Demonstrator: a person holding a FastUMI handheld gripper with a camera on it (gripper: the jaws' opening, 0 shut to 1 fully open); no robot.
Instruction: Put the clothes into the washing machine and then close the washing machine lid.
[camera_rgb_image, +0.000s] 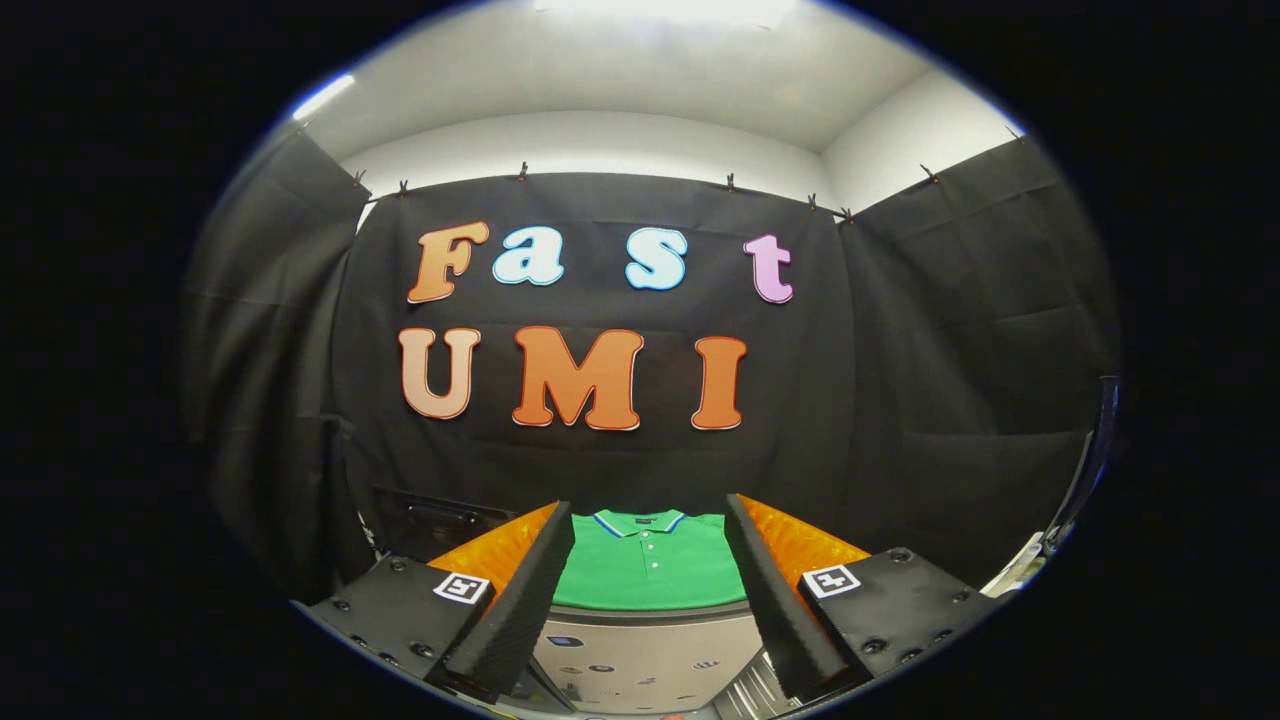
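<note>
Gripper (650, 560) held spread wide above the washing machine (645, 655), nothing grasped.
A folded green polo shirt (650, 565) is seen lying flat on an orange surface (800, 545), framed between the two fingers and just beyond the machine's pale top.

Orange surface (800, 545) beyond jaws; folded green polo shirt (650, 575) lies flat on it, seen between wide-spread jaws, collar at far side.
</note>
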